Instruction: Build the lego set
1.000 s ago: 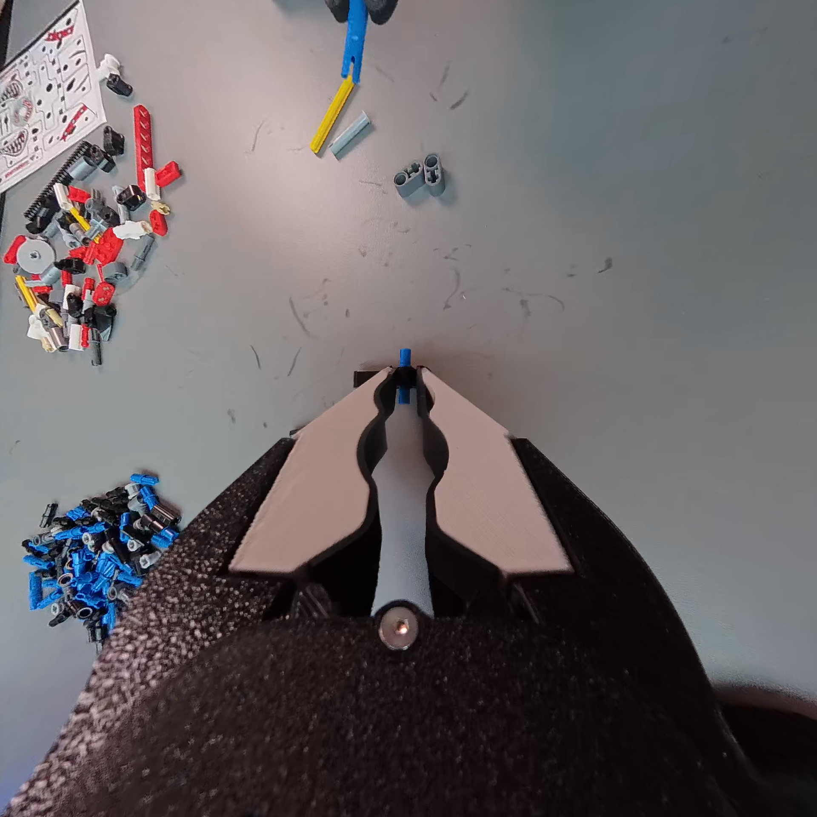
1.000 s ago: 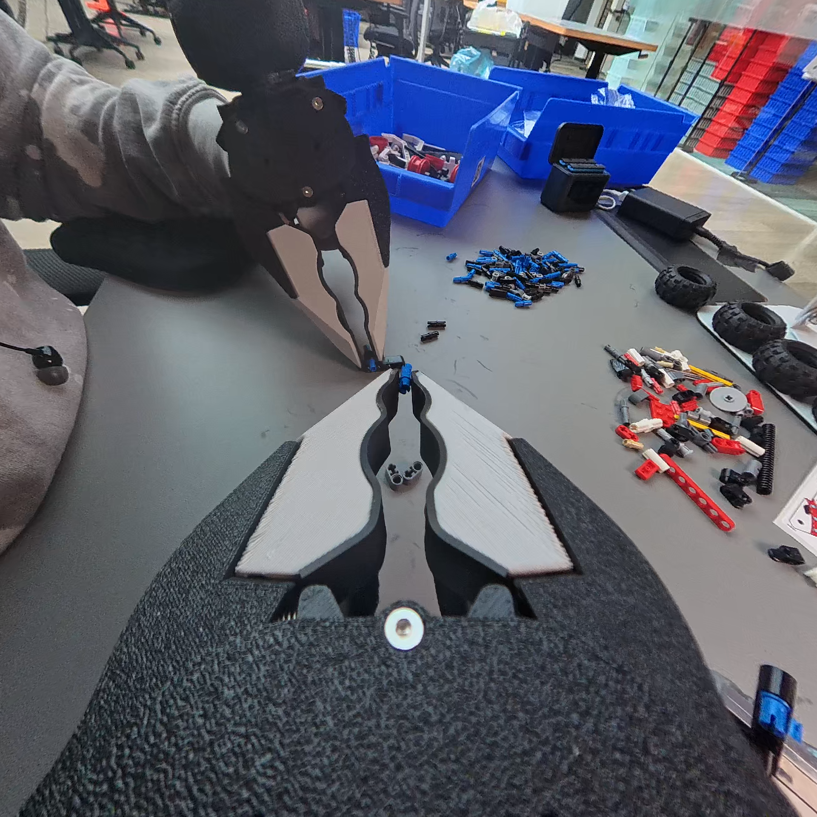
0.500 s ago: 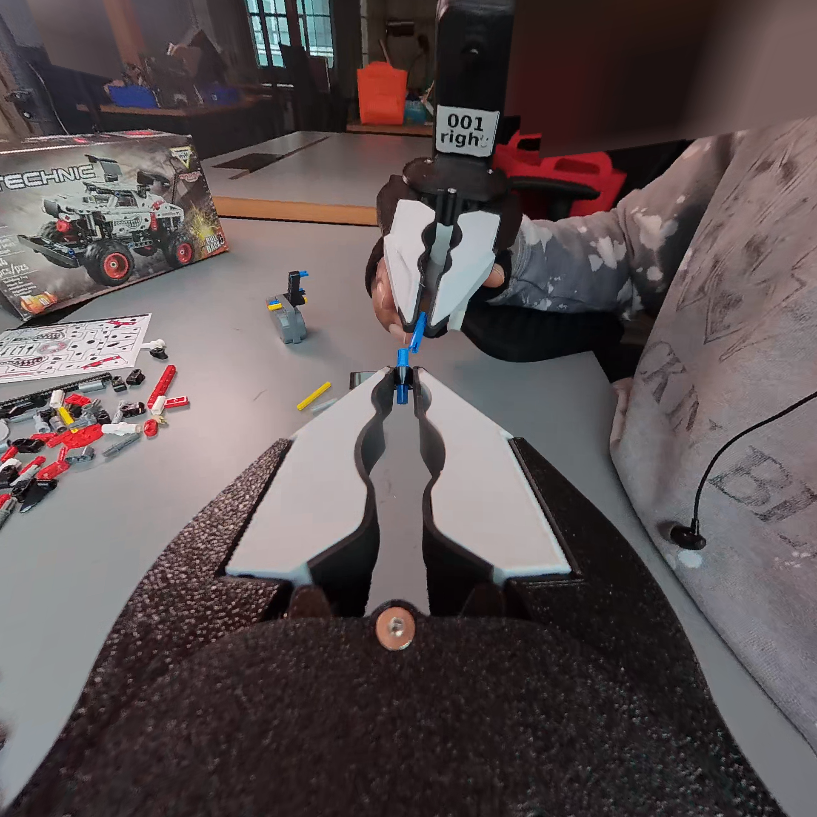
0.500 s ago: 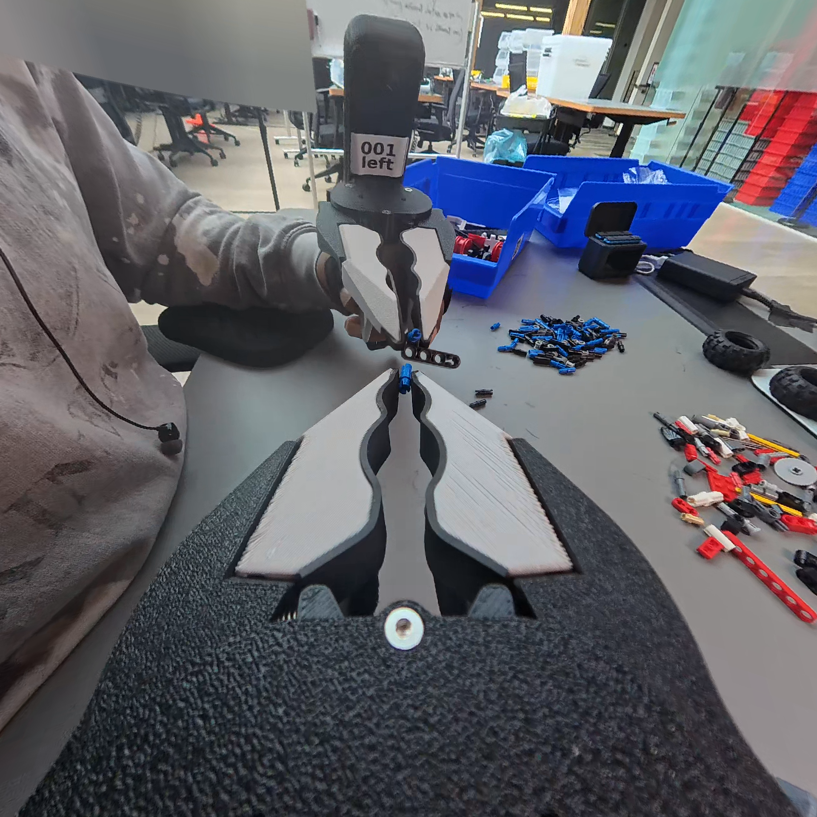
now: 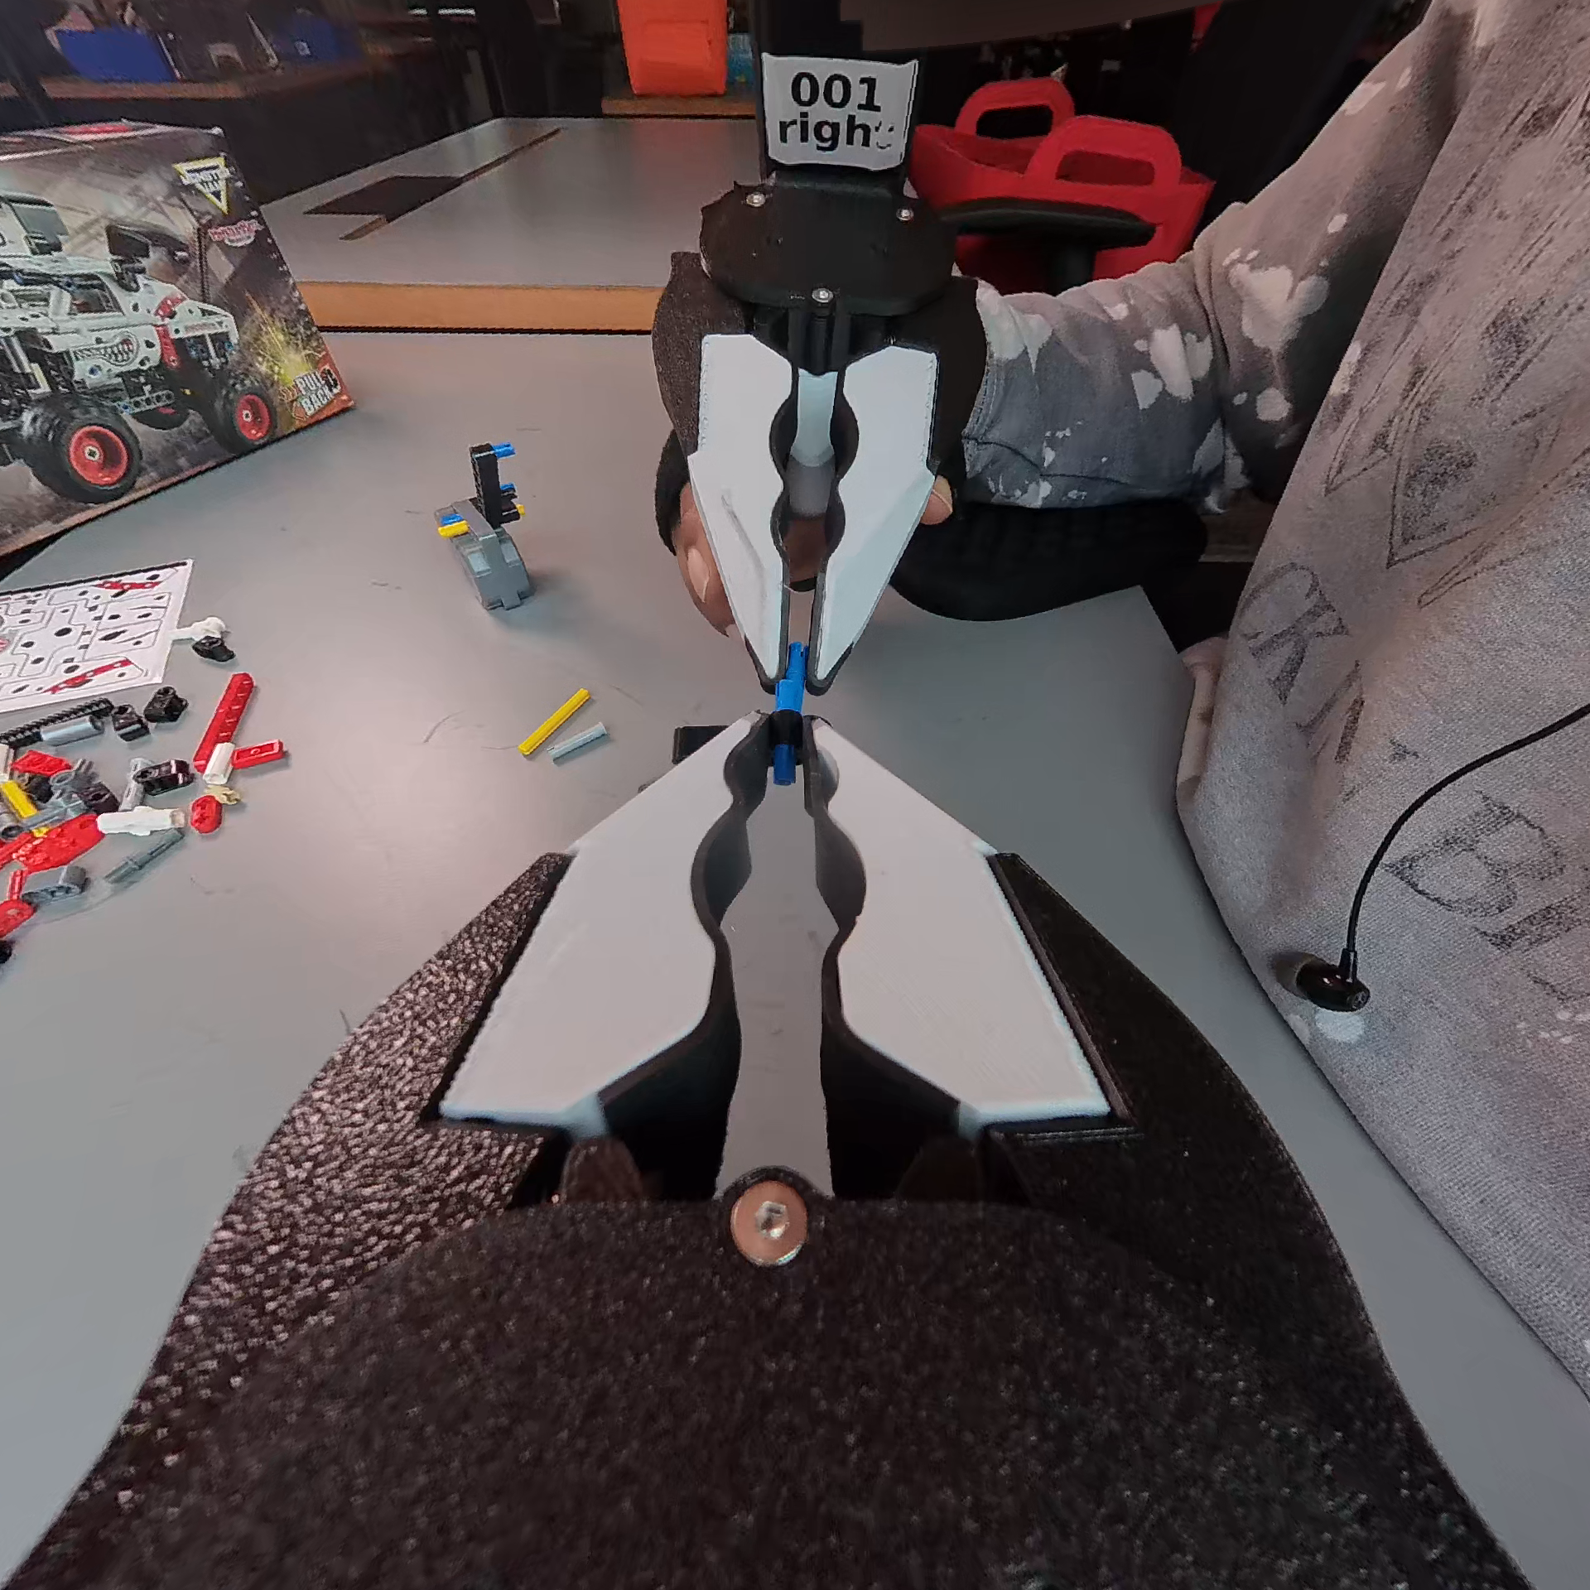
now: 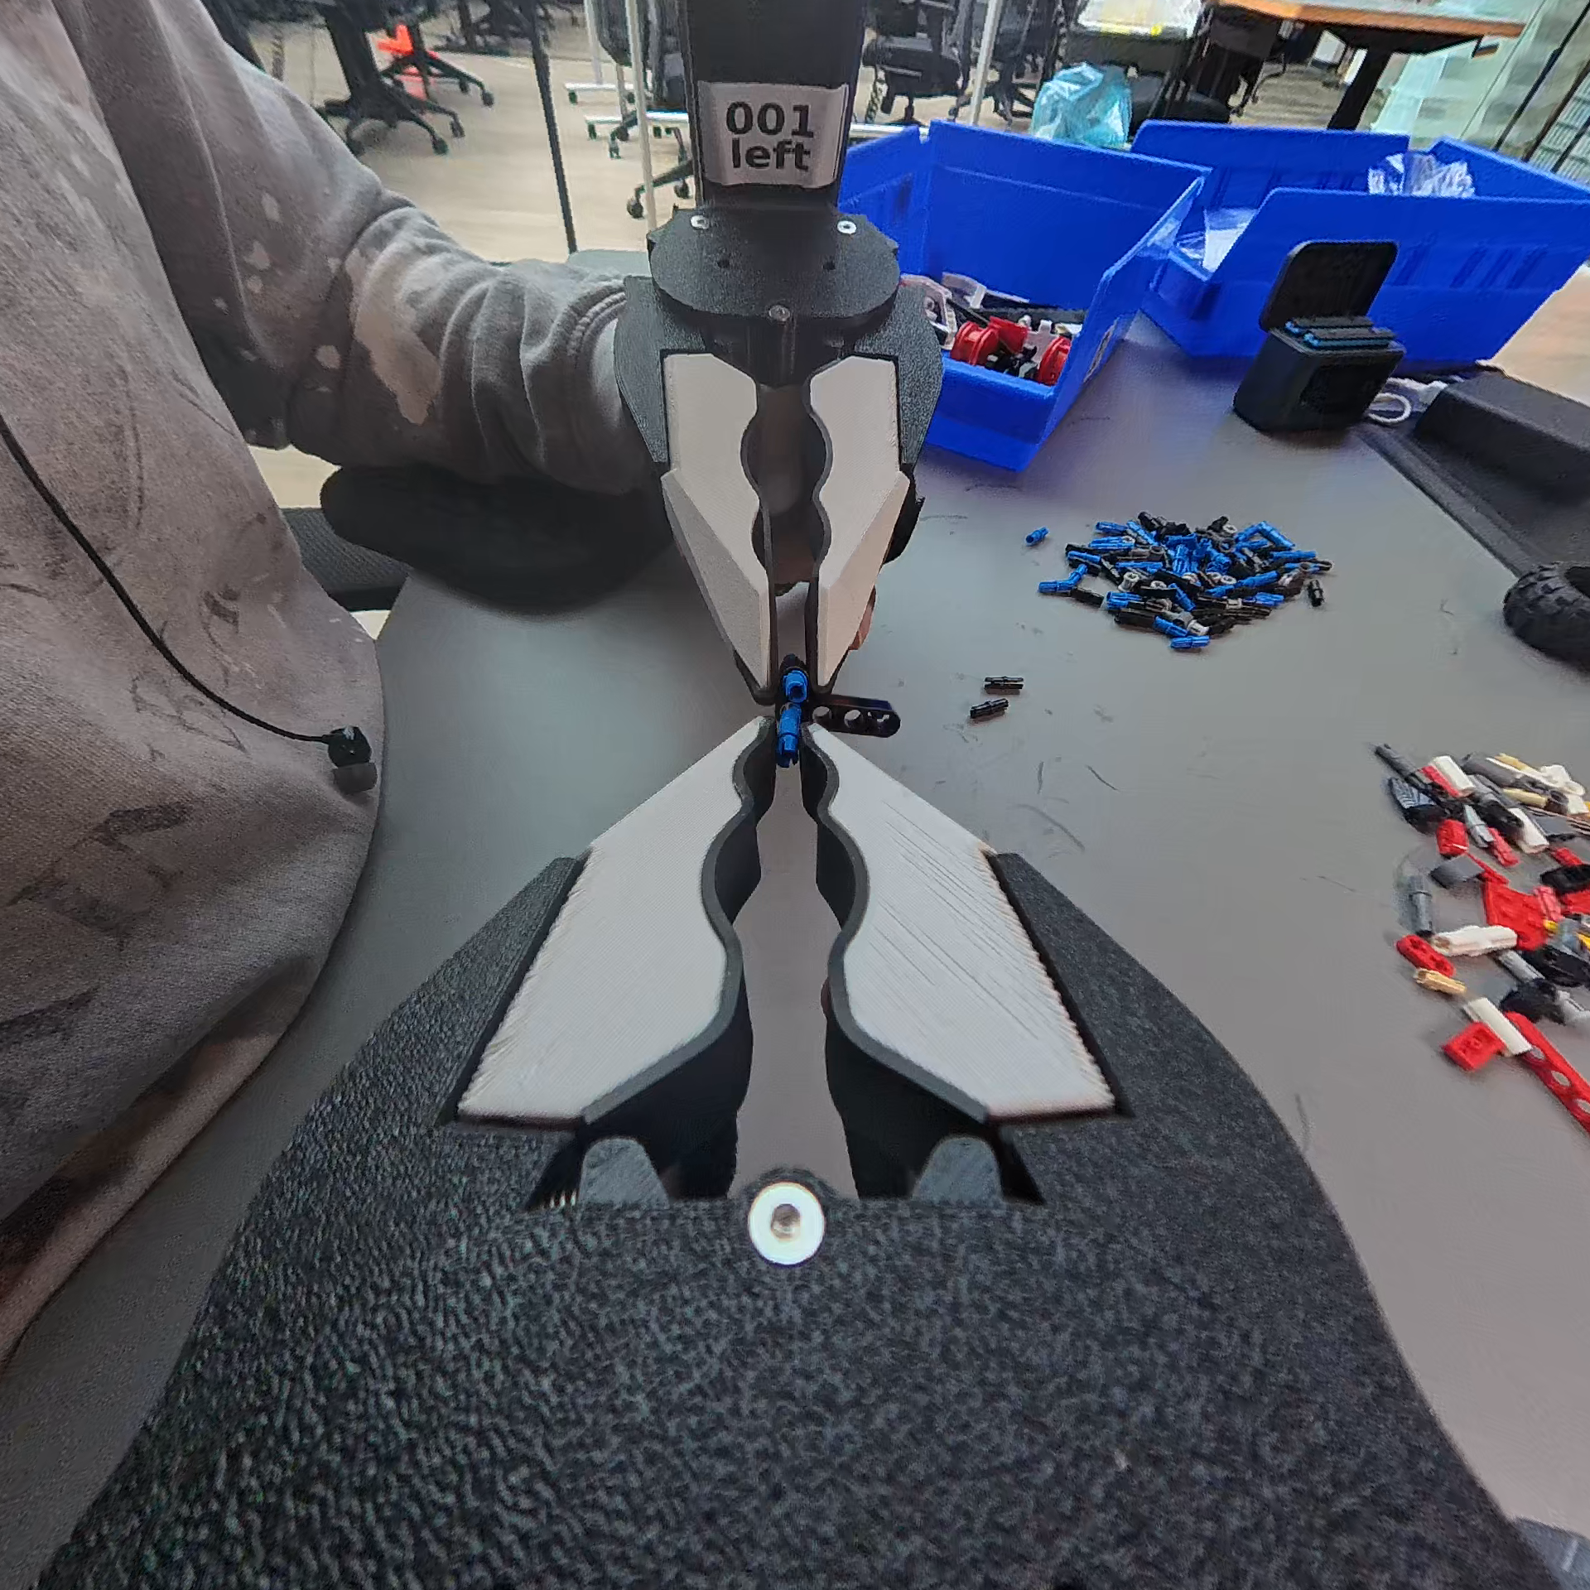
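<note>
My left gripper (image 5: 785, 742) is shut on a short black beam (image 6: 853, 716) that has a blue pin (image 5: 783, 761) through its held end. My right gripper (image 6: 786, 742) is shut on another blue pin (image 6: 785, 747). The two grippers face each other tip to tip above the grey table (image 5: 361, 860), and the right one's pin (image 5: 793, 673) meets the beam end. The right gripper (image 5: 796, 681) shows in the left wrist view, and the left gripper (image 6: 791, 684) in the right wrist view. The beam's hole is hidden by the fingertips.
A small grey sub-assembly (image 5: 490, 538), a yellow axle (image 5: 555, 721), mixed red, grey and black parts (image 5: 103, 800), a sticker sheet (image 5: 77, 628) and the set's box (image 5: 129, 318) lie beyond. A blue and black pin pile (image 6: 1179, 576), two loose black pins (image 6: 998, 697), blue bins (image 6: 1032, 284) and a tyre (image 6: 1549, 602) are to the right.
Both grippers have lifted off the table and turned to face each other. Over the last half second they have closed the gap, bringing the right one's pin against the beam.
</note>
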